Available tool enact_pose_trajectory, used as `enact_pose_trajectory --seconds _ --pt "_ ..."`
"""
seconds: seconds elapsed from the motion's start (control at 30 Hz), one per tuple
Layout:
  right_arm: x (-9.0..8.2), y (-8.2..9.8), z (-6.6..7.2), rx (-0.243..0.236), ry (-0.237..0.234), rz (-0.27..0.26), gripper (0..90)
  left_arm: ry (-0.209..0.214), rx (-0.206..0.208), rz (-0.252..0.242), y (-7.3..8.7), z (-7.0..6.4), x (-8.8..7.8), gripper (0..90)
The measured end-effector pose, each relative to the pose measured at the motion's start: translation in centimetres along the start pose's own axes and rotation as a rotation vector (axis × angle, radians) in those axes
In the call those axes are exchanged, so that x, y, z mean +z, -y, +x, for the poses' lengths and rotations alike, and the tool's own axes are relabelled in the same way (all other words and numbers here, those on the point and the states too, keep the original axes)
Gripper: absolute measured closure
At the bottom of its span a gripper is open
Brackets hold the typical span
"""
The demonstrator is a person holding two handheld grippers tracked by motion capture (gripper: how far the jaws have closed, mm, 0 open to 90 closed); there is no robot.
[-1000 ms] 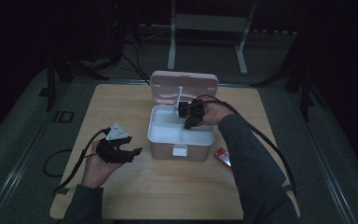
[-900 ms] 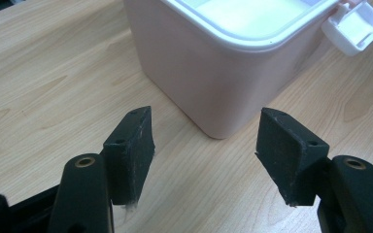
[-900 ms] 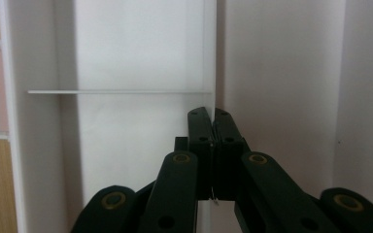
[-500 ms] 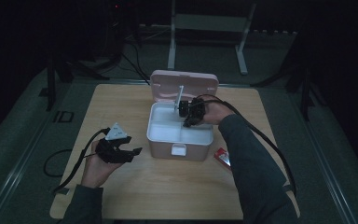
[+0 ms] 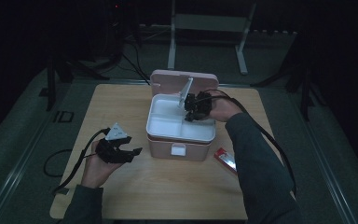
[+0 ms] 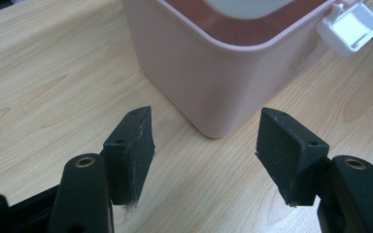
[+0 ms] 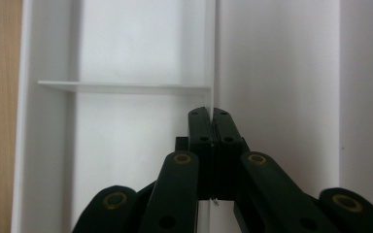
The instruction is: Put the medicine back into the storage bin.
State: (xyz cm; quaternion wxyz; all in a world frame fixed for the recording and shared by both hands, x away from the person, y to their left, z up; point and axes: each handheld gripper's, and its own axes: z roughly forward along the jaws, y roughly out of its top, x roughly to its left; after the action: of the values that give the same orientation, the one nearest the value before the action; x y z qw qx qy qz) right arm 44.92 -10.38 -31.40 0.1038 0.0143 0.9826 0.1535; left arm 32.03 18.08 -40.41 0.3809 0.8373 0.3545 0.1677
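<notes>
Plastic, thin and stiff: that is how the white inner tray (image 5: 179, 122) of the pink lunch box (image 5: 168, 148) looks, so it should be light and rigid, a little slippery on its smooth walls, and apt to tip or twist if lifted by one edge alone. Its upright divider wall (image 7: 212, 63) gives a narrow lip that two pads can pinch; a rim would serve as well.

The left gripper (image 5: 123, 153) rests on the wooden table (image 5: 121, 200), its jaws spread wide with nothing between them. Just ahead of them, not touching, stands a rounded corner of the box, and beyond that, to the right, its white latch (image 6: 352, 26) hangs open.

The right gripper (image 5: 189, 105) is over the tray, just in front of the box's raised lid (image 5: 168, 80). Its jaws are pressed together on the divider, which runs straight away from the pads; a cross partition (image 7: 124, 87) branches off ahead and to the left. In the dim high view the tray seems tilted, though I cannot be sure.
</notes>
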Motion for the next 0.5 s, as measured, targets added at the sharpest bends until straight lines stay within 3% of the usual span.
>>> enact_pose_trajectory --seconds 0.13,0.17,0.3,0.5 --pt "-0.9 0.7 0.4 0.006 0.010 0.002 89.6 -0.002 -0.008 -0.007 0.1 0.0 -0.1 38.1" --pt "-1.1 1.1 0.4 0.017 -0.006 -0.005 89.5 -0.001 -0.007 -0.006 0.1 0.0 -0.1 38.1" --pt "-1.7 2.6 0.6 0.034 0.029 -0.006 89.6 -0.001 -0.009 -0.009 0.0 0.0 -0.1 38.1" --pt "-2.9 5.1 1.0 0.059 0.031 -0.030 89.5 0.002 -0.006 -0.004 0.0 0.0 0.1 38.1"
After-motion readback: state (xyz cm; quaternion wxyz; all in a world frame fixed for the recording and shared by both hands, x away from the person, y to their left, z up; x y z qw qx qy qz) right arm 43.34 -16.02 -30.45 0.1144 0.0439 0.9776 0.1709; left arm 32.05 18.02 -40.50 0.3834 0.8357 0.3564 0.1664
